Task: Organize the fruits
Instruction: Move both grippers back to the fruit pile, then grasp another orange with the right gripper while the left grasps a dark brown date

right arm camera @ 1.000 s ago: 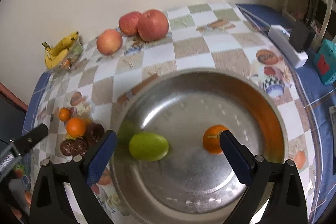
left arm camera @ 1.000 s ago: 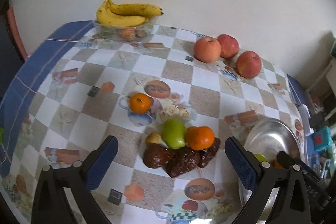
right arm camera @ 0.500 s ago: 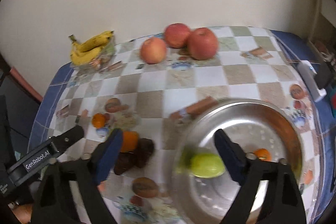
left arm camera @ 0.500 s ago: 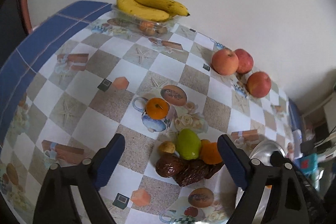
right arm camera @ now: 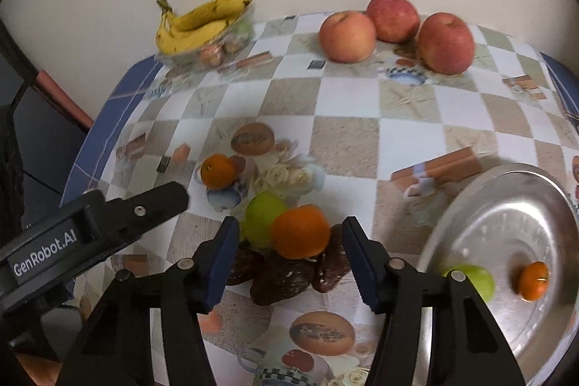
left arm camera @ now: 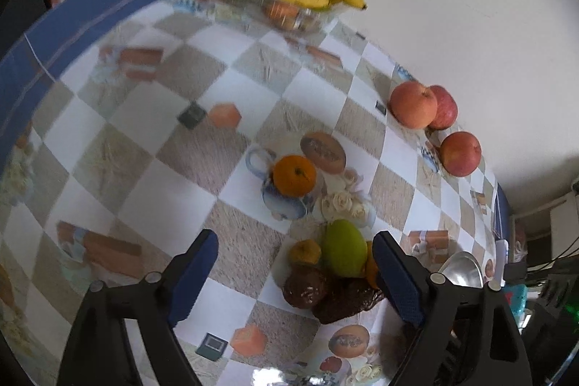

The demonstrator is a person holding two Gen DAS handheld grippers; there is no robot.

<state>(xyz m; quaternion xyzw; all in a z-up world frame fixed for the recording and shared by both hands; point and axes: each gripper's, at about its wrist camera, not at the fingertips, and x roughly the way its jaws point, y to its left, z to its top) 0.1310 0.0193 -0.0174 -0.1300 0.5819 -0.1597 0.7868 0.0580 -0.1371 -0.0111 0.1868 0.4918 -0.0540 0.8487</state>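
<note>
A desk [right arm camera: 347, 140] covered in a checked, picture-printed cloth stands against a plain pale wall.

At the far left, a bunch of bananas [right arm camera: 202, 22] lies on top of a clear plastic box [right arm camera: 213, 53] near the wall. Nearer the front, the left hand-held gripper [left arm camera: 295, 272] hangs over the cloth. Its jaws have just been closing a little but are still spread wide, with nothing pinched. The small pile of fruit lies just off its right finger.

A lone small orange [right arm camera: 217, 172] sits on the cloth left of centre. Just in front of it is the pile: a green fruit [right arm camera: 262, 217], a larger orange [right arm camera: 300, 236] leaning against it, and several dark brown lumps [right arm camera: 286, 277] underneath.

The right hand-held gripper [right arm camera: 289, 254] is over this pile. Its jaws have just been closing and now stand half spread, one on each side of the larger orange. Clear gaps show on both sides, so nothing is pinched.

Far back, right of centre, three red apples [right arm camera: 394, 31] sit close together by the wall.

At the right front, a shiny metal bowl [right arm camera: 506, 190] holds a green fruit [right arm camera: 477, 279] and a small orange [right arm camera: 533, 281], lying apart.
</note>
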